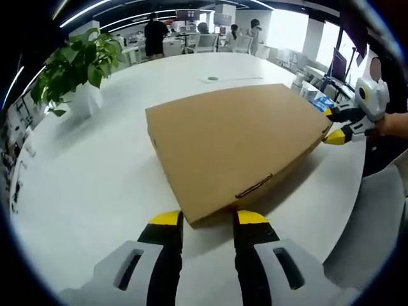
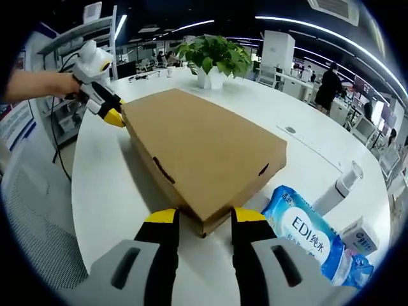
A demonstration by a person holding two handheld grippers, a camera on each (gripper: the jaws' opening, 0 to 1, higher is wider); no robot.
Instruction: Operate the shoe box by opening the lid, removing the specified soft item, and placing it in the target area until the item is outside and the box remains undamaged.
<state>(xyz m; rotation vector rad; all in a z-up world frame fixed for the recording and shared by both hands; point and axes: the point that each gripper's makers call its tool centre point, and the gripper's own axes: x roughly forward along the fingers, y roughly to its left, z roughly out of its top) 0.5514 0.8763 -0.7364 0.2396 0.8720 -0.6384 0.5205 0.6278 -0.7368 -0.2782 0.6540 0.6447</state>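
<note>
Room: open office with ceiling light strips, desks and people standing far behind the white table (image 1: 95,185).
Shoe box: the brown cardboard shoe box (image 1: 236,143) lies flat on the table with its lid shut, stretched between the two grippers, one corner pointing at each.
Left gripper: left gripper (image 1: 207,220) has its yellow-tipped jaws apart, one either side of the box's near corner; whether they touch the cardboard I cannot tell.
Right gripper: right gripper (image 2: 204,217) likewise has its jaws apart, straddling the opposite corner, nothing clamped between them; in the left gripper view it sits at the box's far right corner, held in a hand (image 1: 390,124).
Beside the right gripper: just to its right lie a blue wet-wipes pack (image 2: 312,239), a white pump bottle (image 2: 338,188) and a small carton (image 2: 360,237).
Beyond the box: a potted plant (image 2: 213,57) stands well past the box's far edge.
</note>
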